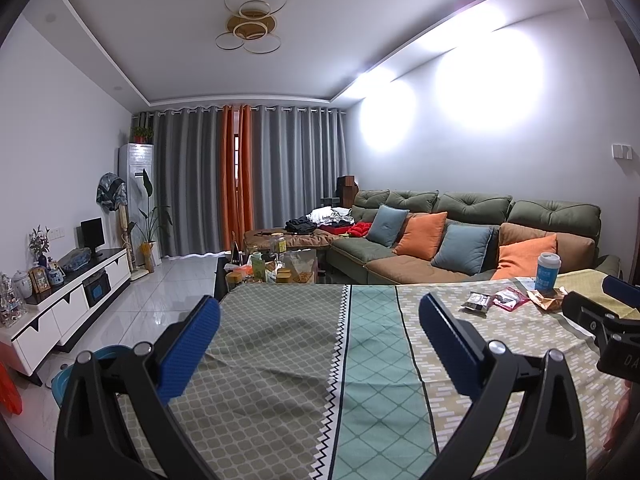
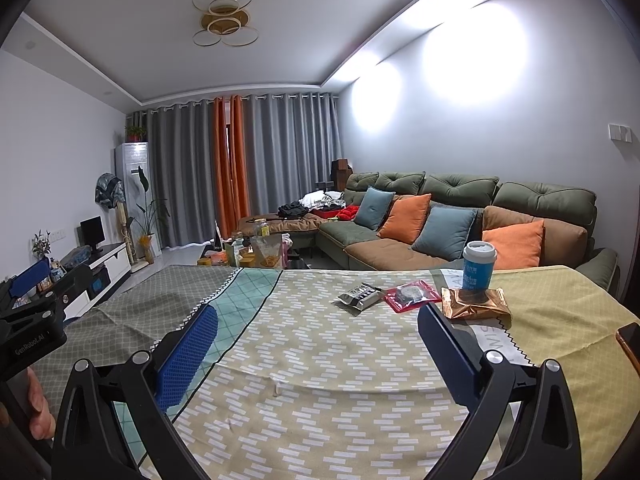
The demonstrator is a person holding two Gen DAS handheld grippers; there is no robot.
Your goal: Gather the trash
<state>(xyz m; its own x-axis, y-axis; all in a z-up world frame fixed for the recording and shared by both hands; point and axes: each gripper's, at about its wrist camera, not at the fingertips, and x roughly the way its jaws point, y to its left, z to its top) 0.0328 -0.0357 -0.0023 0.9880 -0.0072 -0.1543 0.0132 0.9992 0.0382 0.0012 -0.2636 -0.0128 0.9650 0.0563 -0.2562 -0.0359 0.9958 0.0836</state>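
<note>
- On the far right part of the worktop (image 2: 280, 320), which wears a patterned tablecloth (image 2: 312, 360), lie three snack wrappers in a loose row, with one paper cup behind them.
- Black-and-white wrapper (image 2: 359, 295): leftmost of the three, lying flat, long axis running from near-left to far-right, its far end just beside the red one.
- Red wrapper (image 2: 412, 294): the middle one, flat, clear-fronted with something dark inside, long axis roughly across the right wrist view (left to right).
- Gold wrapper (image 2: 476, 304): rightmost and nearest the right gripper, crumpled, long axis also left to right; its back edge sits against the foot of the cup.
- Blue paper cup (image 2: 479, 266): one, upright, white lid on top, mouth pointing at the ceiling.
- Right gripper (image 2: 318, 356): fingers spread wide and holding nothing, hovering above the cloth; the right blue pad's tip is just short of the gold wrapper, with no contact visible.
- Left gripper (image 1: 320, 352): fingers likewise wide apart and empty, over the green and teal bands of the cloth, well apart from the wrappers (they show small at the far right of its view, around the red one (image 1: 510, 298)).
- Two grippers in all; each shows at the edge of the other's view.
- Behind the worktop stands a green sofa (image 2: 440, 196) with four cushions, two blue and two orange.
</note>
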